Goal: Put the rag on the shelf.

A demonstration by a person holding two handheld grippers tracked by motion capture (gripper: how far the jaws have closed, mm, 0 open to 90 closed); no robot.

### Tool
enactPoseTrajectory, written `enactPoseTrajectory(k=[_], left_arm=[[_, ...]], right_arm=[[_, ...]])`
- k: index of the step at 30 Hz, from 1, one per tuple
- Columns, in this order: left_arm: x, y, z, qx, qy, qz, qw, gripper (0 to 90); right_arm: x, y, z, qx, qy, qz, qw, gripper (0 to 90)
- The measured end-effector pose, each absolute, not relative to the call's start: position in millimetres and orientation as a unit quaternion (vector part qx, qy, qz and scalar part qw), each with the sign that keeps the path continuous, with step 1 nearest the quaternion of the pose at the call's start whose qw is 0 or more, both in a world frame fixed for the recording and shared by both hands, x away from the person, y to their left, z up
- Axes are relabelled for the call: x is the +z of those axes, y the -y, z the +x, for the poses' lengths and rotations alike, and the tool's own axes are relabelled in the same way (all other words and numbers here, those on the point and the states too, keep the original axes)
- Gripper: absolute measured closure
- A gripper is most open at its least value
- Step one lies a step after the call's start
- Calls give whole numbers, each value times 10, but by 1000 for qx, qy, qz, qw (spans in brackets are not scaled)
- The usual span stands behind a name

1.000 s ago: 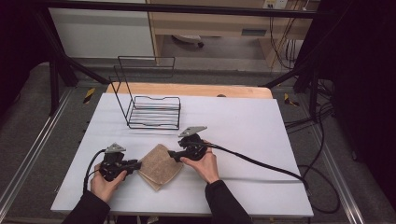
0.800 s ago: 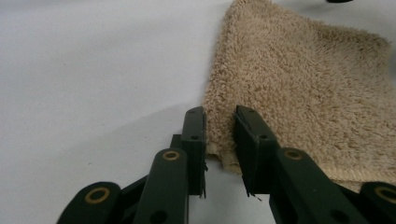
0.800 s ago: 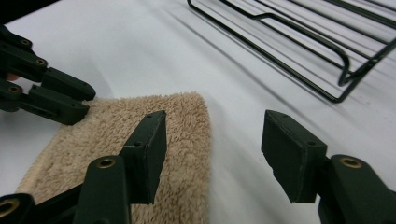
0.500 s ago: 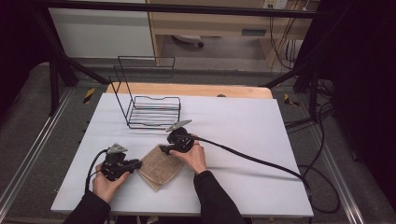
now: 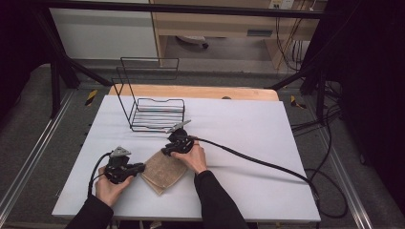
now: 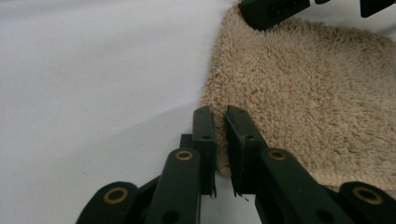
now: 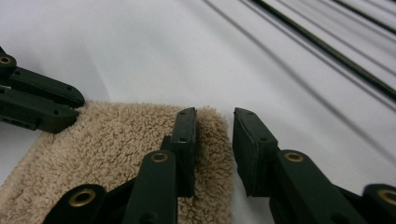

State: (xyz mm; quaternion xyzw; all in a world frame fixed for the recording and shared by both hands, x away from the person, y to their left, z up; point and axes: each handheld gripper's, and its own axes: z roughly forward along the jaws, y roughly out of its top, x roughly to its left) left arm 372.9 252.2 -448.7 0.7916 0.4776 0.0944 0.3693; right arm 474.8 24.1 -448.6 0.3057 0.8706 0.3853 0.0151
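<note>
Since the earlier high view, the right gripper has come down and leftward from near the wire rack to the far corner of the folded beige terry towel, and its jaws have just been closing. They straddle that towel edge with a gap between them (one jaw on the pile, one on the table beside it), not pressing yet. This towel lies flat on the white table near its front edge, between the two hands. At its left edge the left gripper is clamped on the hem, its jaws nearly together after closing further. Behind stands an empty black wire rack. No writing is legible anywhere.
</note>
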Motion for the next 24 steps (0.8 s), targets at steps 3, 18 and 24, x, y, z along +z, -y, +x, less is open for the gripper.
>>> enactPoseTrajectory(k=[3, 18, 24], left_arm=[[-4486, -2522, 3732, 93, -477, 792, 370, 830], [-4372, -2584, 3685, 100, -466, 776, 412, 859], [-4289, -2600, 3641, 105, -459, 770, 430, 859]], right_arm=[[-4492, -246, 4755, 385, -868, 314, 1, 768], [-4288, -187, 4668, 390, -866, 311, 11, 853], [-4134, -144, 4578, 402, -864, 303, 26, 853]])
